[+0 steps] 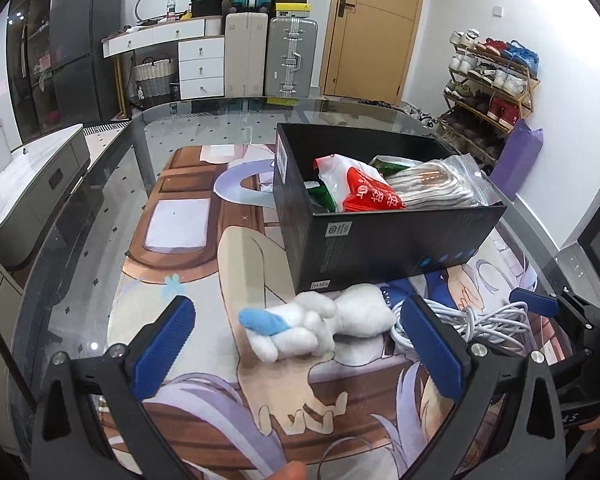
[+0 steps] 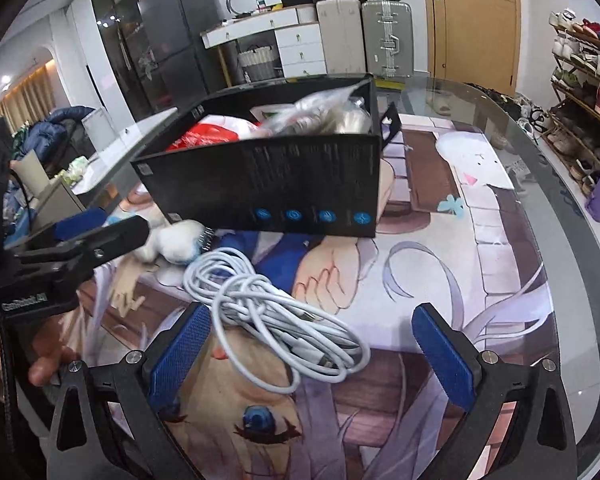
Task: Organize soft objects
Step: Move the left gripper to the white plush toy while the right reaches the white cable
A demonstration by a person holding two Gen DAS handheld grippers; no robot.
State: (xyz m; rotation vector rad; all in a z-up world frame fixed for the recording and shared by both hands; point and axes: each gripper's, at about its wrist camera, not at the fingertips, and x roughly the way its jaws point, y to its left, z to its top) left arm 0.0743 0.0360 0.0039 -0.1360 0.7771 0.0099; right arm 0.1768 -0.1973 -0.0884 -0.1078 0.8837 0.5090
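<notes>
Left gripper [image 1: 300, 340]: jaws apart around the plush toy [image 1: 320, 324], near the box [image 1: 380, 240] front edge. Right gripper [image 2: 312, 344]: jaws apart, cable [image 2: 276, 316] between; open mat [image 2: 480, 240] right.

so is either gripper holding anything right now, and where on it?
Nothing held. The left gripper has its jaws open around the white plush toy without touching it. The right gripper is open over the white cable bundle on the mat.

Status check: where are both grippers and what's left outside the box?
Left gripper open, framing white plush toy. Right gripper open over white cable bundle. Both items on mat beside black box. Nothing in the way.
</notes>
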